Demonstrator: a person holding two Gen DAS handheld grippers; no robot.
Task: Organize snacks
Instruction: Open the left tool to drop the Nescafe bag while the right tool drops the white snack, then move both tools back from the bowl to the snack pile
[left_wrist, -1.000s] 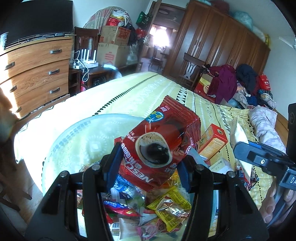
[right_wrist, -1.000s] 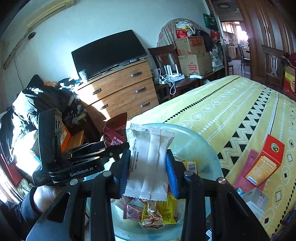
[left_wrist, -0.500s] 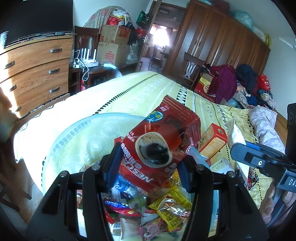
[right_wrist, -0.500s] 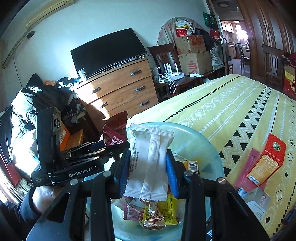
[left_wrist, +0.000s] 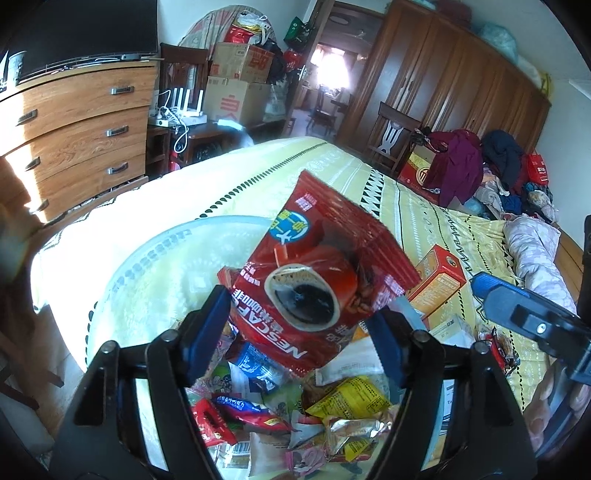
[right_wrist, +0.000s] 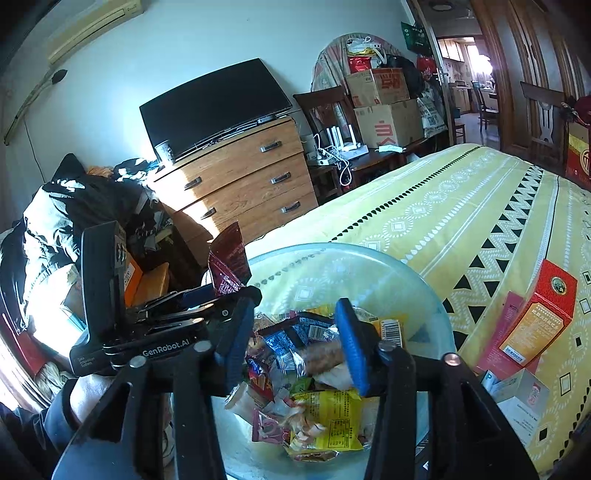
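We see our right gripper (right_wrist: 295, 341), jaws just opened and empty, above the glass bowl (right_wrist: 417, 284) of snacks (right_wrist: 325, 417).

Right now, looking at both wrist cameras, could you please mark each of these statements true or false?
1. The right claw holds a white packet. False: the right claw has just been opening, and nothing is between its fingers.
2. A red coffee packet is between the fingers of the left claw. True: the red coffee packet is there, and the left claw has just been opening.
3. The glass bowl is empty. False: the glass bowl holds many snack packets.
4. An orange-red box lies on the yellow bedcover. True: orange-red box, yellow bedcover.
5. The television stands on the floor. False: the television stands on a wooden dresser.
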